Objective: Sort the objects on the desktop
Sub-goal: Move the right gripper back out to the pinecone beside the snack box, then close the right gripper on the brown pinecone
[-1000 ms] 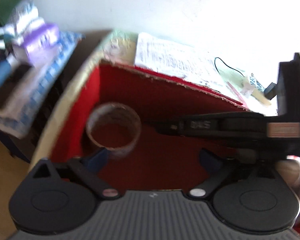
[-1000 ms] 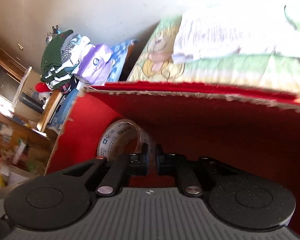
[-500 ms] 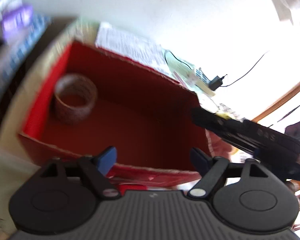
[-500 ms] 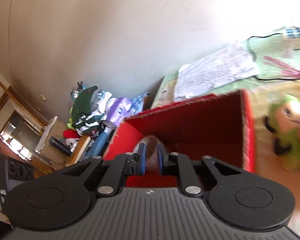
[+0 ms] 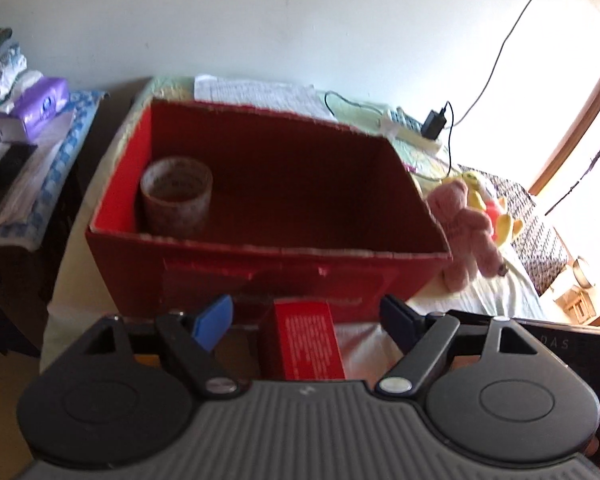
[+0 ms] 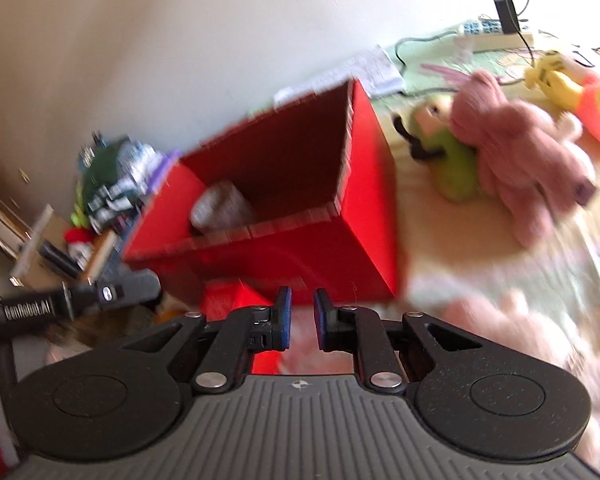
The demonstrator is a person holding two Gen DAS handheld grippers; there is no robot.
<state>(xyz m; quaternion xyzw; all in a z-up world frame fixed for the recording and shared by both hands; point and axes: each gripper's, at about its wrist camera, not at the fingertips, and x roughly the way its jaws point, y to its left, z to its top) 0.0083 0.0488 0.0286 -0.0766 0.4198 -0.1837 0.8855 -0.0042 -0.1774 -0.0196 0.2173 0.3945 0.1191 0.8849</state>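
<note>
A red cardboard box (image 5: 260, 249) stands open on the bedcover, with a tape roll (image 5: 176, 196) upright in its near-left corner. My left gripper (image 5: 306, 319) hovers open just in front of the box, above a small red carton (image 5: 306, 340) that lies under the gap between its fingers. My right gripper (image 6: 302, 316) is also pulled back from the red box (image 6: 364, 200); its blue pads stand a narrow gap apart with nothing between them. The tape roll (image 6: 220, 208) shows inside. A pink plush (image 6: 516, 152) and a green plush (image 6: 448, 160) lie right of the box.
A yellow-and-orange plush (image 6: 572, 88), a power strip (image 6: 496, 36) with a charger and cables, and papers (image 5: 256, 92) lie behind the box. A side table at the left holds a purple tissue pack (image 5: 40, 104) and clothes. My left gripper's body (image 6: 60, 300) shows at the left.
Both grippers have drawn back out of the red box and now sit in front of it. The tape roll stays in the box. The right pads have parted slightly.
</note>
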